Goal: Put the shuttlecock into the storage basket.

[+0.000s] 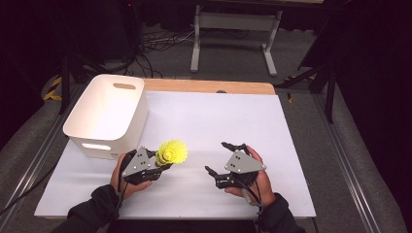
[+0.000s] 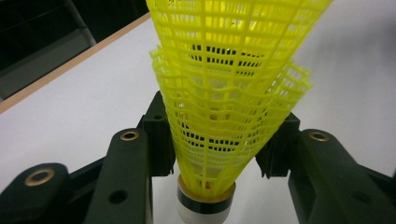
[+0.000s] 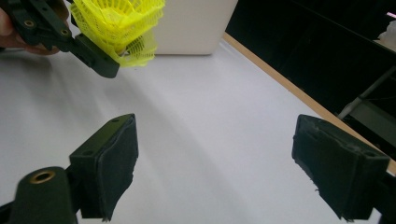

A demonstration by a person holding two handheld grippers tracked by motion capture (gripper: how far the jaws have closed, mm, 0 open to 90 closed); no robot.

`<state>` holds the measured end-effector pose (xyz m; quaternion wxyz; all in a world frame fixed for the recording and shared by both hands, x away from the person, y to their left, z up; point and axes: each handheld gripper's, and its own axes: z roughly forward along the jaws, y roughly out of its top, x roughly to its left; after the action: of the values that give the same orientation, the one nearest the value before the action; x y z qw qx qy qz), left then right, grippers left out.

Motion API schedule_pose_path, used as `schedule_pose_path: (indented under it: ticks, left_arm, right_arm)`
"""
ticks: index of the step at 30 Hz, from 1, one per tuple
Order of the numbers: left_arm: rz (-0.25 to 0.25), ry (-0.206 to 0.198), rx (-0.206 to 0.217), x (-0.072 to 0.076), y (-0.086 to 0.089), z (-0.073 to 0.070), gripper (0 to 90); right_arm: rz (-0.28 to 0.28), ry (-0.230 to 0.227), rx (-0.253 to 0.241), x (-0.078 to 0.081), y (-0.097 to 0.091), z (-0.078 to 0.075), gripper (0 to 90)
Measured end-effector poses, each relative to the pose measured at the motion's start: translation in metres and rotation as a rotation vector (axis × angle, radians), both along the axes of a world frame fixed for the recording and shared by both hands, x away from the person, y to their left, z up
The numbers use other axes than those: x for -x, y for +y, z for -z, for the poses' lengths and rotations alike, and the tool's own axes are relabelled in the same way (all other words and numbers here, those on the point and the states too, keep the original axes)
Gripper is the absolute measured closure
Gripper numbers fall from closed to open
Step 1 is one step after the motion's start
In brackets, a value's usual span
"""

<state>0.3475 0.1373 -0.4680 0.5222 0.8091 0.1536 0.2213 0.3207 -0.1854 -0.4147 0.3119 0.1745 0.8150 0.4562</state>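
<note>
- Left gripper (image 1: pixel 163 162), lower left of centre in the high view: jaws closed partway on the skirt of a stack of yellow plastic shuttlecocks (image 1: pixel 172 152). At least two are nested; exact count unclear.
- In the left gripper view the shuttlecocks (image 2: pixel 224 107) sit squarely between the two black jaws, skirts flaring to the top of the frame, white cork with dark band at bottom centre, below the pads.
- Risk: the pads bear on soft mesh, not on the cork. Squeeze harder and the skirt likely buckles; ease off and the stack may slide out cork-first.
- Risk: the nested ones look loosely seated, one rim offset from the other. A tilt or jolt could shed the outer one onto the surface (image 1: pixel 218 121).
- Right gripper (image 1: pixel 216 157), lower right of centre: jaws spread wide, nothing between them.
- Right gripper view: the shuttlecocks (image 3: pixel 121 28) lie at upper left, well beyond its own jaws.
- Risk: if the right gripper closes on the skirt from the side, it may crush it or pull the stack askew.
- White bin (image 1: pixel 104 114) stands at upper left of the surface, near the left gripper, apart from it.
</note>
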Motion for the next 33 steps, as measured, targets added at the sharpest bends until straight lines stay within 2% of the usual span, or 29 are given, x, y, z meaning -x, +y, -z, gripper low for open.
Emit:
schedule_pose_path:
  ticks: [3,9,18,29,33]
  left_arm:
    - [-0.001,-0.011,0.005,0.001,0.003,-0.002,55.8]
    - [-0.004,-0.027,0.012,0.003,0.009,-0.007,55.8]
    - [-0.015,-0.044,0.038,0.006,0.018,-0.015,56.1]
    - [-0.019,-0.050,0.043,0.009,0.027,-0.019,56.4]
    - [-0.032,-0.053,0.063,0.009,0.031,-0.022,56.4]
  right_arm:
    - [0.015,0.004,0.004,-0.002,-0.006,0.003,15.5]
    - [0.020,0.017,-0.042,-0.002,-0.019,0.010,13.7]
    - [0.078,0.032,-0.039,-0.001,-0.034,0.021,12.1]
    - [0.102,0.039,-0.037,0.002,-0.041,0.028,10.5]
    - [0.120,0.048,-0.050,0.002,-0.044,0.031,9.2]
